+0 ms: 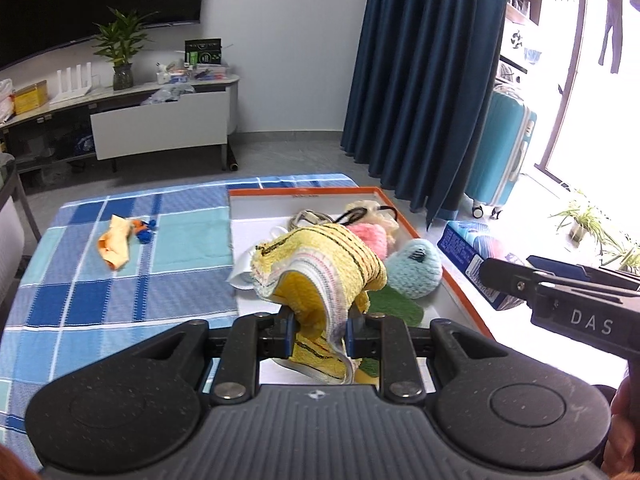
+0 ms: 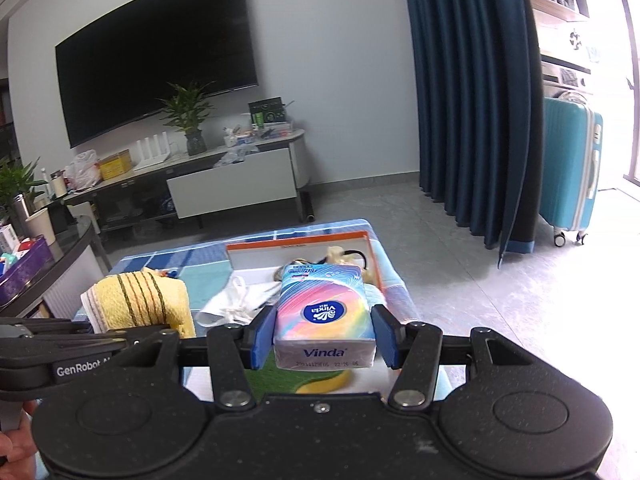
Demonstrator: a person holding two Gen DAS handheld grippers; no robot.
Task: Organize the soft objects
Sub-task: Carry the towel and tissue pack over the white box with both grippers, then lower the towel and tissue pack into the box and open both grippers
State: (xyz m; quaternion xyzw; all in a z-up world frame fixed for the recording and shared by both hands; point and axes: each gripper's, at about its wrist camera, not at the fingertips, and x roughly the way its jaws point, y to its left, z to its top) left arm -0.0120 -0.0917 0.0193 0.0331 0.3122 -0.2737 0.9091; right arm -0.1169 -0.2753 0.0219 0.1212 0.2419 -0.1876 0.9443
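Left wrist view: left hand-held gripper [image 1: 320, 330] is clenched on a yellow striped towel [image 1: 320, 268], pinched at a fold and held up over the orange-rimmed tray [image 1: 460, 280]. Right hand-held gripper [image 2: 324, 338] is seen grasping a Vinda tissue pack [image 2: 326, 320] across its sides. Towel is judged light and floppy, so loose ends may drag; pack is judged light and squashy with a slick wrapper, best held mid-body. Inside the tray, a blue plush [image 1: 416, 264], pink plush [image 1: 370, 236] and green mat [image 1: 396, 304] already crowd the landing space. An orange cloth [image 1: 116, 246] is left on the checked surface [image 1: 80, 300], well apart.
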